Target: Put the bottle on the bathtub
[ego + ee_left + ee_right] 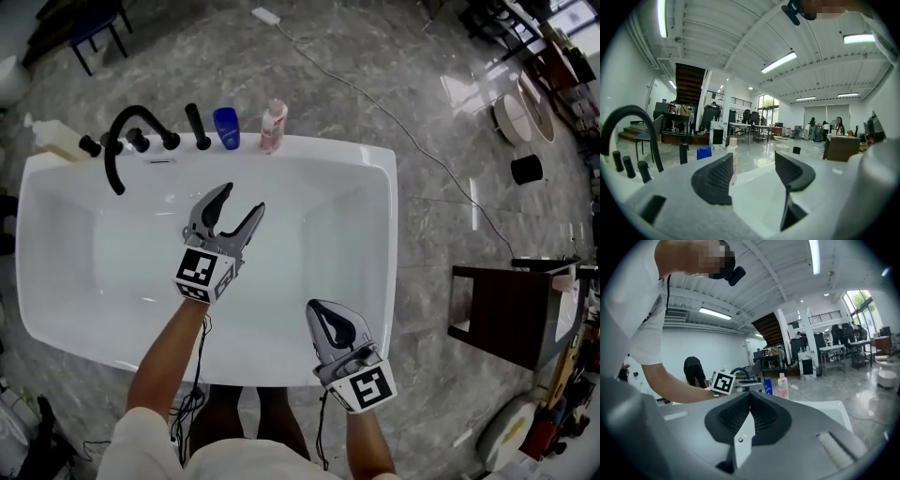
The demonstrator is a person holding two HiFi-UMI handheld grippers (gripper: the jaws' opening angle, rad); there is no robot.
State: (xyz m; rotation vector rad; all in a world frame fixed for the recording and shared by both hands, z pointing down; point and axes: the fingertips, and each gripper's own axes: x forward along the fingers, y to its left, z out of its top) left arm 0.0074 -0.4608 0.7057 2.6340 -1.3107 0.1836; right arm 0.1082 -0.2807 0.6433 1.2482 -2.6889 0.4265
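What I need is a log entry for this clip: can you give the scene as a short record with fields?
tub: white bathtub on a grey marble floor
pink bottle: upright on the tub's far rim
blue container: on the same rim, just left of the bottle
faucet: black, at the far left of the rim
left hand-held gripper: open, empty, over the tub
right hand-held gripper: shut, empty, at the tub's near side
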